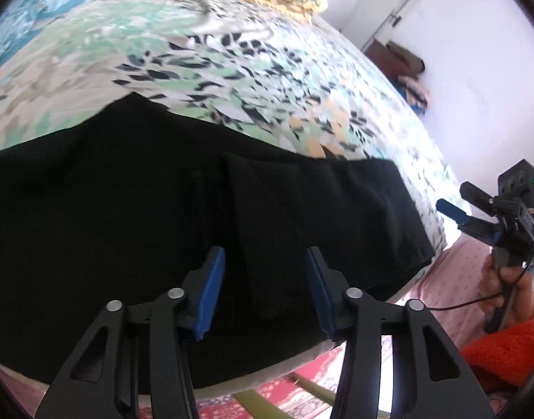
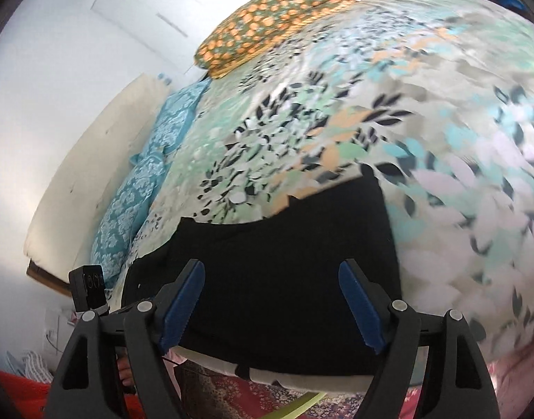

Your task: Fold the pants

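Two grippers, left [image 1: 265, 291] and right [image 2: 272, 309], jaws apart, empty, above black pants [image 1: 127, 209] along bed [image 1: 232, 70] near edge. Step: pre-grasp; next, clamp an edge.

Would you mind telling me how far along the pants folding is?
The black pants lie flat along the bed edge, with one layer apparently overlapped near the middle. Nothing is in hand: the left tool and right tool are open, gripping nothing. Any further folds remain.
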### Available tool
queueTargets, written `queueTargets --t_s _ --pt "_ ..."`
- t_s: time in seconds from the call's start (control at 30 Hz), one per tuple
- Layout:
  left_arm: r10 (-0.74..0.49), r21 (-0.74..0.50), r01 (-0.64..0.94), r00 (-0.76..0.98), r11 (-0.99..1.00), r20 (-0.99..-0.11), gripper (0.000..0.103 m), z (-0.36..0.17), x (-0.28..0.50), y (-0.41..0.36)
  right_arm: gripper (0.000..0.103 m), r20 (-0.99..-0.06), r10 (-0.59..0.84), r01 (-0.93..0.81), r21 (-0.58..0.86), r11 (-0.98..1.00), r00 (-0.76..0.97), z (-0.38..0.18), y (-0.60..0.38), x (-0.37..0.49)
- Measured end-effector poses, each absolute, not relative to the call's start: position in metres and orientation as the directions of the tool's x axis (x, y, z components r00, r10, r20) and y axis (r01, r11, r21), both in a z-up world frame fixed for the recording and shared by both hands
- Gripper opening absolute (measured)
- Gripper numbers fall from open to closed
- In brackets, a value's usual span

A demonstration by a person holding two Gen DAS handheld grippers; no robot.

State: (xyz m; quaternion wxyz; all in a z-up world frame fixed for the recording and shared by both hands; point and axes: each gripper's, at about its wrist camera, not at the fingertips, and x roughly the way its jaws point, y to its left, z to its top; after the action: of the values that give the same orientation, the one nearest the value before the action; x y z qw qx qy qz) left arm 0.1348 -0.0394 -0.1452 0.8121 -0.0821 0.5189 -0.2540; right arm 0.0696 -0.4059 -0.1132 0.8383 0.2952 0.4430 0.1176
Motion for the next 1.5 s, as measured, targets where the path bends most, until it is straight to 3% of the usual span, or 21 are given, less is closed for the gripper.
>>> queueTargets --t_s 0.17,0.27,0.43,0.6,0.7,0.73,0.77,0.8,0.87,1.0,1.17,1.33,1.43,1.5 --pt "-0.442 -0.326 0.355 0.322 0.876 -0.837 0.042 -0.152 0.139 -0.061 0.079 -0.67 0.429 0.027 0.556 0.83 0.606 -0.104 -0.398 0.074" --pt "-0.4 -0.3 0.325 0.305 0.897 -0.864 0.011 -0.163 0.143 -0.057 0.079 -0.675 0.413 -0.007 0.517 0.856 0.612 -0.099 -0.389 0.075" --pt "-0.372 -0.267 0.31 0.354 0.912 -0.858 0.008 -0.155 0.132 -0.044 0.079 -0.688 0.364 -0.03 0.446 0.895 0.628 -0.093 -0.385 0.072" --pt "-0.343 -0.25 0.281 0.355 0.926 -0.87 0.009 -0.156 0.129 -0.028 0.081 -0.739 0.421 -0.072 0.455 0.888 0.526 -0.114 -0.367 0.077" --pt "-0.318 -0.229 0.279 0.332 0.932 -0.888 0.019 -0.168 0.133 -0.033 0.081 -0.894 0.361 -0.005 0.373 0.928 0.266 -0.176 -0.349 0.09" --pt "-0.312 -0.222 0.28 0.334 0.934 -0.889 0.021 -0.167 0.133 -0.034 0.083 -0.893 0.34 -0.033 0.346 0.938 0.294 -0.174 -0.345 0.088" --pt "-0.3 -0.212 0.27 0.347 0.939 -0.888 0.034 -0.163 0.132 -0.032 0.087 -0.893 0.33 -0.053 0.33 0.942 0.307 -0.17 -0.342 0.088" --pt "-0.298 -0.213 0.258 0.361 0.942 -0.883 0.052 -0.159 0.131 -0.03 0.09 -0.898 0.325 -0.067 0.32 0.945 0.297 -0.167 -0.338 0.089" --pt "-0.294 -0.224 0.205 0.438 0.953 -0.85 0.07 -0.144 0.127 -0.015 0.09 -0.909 0.299 -0.088 0.286 0.954 0.291 -0.164 -0.334 0.089" --pt "-0.283 -0.246 0.142 0.554 0.959 -0.783 0.072 -0.117 0.124 0.009 0.088 -0.814 0.358 -0.09 0.358 0.929 0.457 -0.122 -0.35 0.085" --pt "-0.34 -0.236 0.253 0.55 0.938 -0.762 0.074 -0.117 0.132 -0.018 0.088 -0.751 0.403 -0.047 0.447 0.893 0.523 -0.097 -0.373 0.137" --pt "-0.32 -0.162 0.359 0.439 0.919 -0.84 0.074 -0.151 0.139 -0.056 0.089 -0.868 0.39 0.151 0.449 0.881 0.308 -0.177 -0.384 0.181" --pt "-0.261 -0.129 0.336 0.385 0.933 -0.885 0.073 -0.17 0.139 -0.056 0.088 -0.878 0.326 0.074 0.373 0.925 0.35 -0.158 -0.369 0.175" --pt "-0.267 -0.14 0.322 0.394 0.936 -0.88 0.073 -0.168 0.135 -0.05 0.088 -0.848 0.36 0.024 0.4 0.916 0.388 -0.135 -0.361 0.164"
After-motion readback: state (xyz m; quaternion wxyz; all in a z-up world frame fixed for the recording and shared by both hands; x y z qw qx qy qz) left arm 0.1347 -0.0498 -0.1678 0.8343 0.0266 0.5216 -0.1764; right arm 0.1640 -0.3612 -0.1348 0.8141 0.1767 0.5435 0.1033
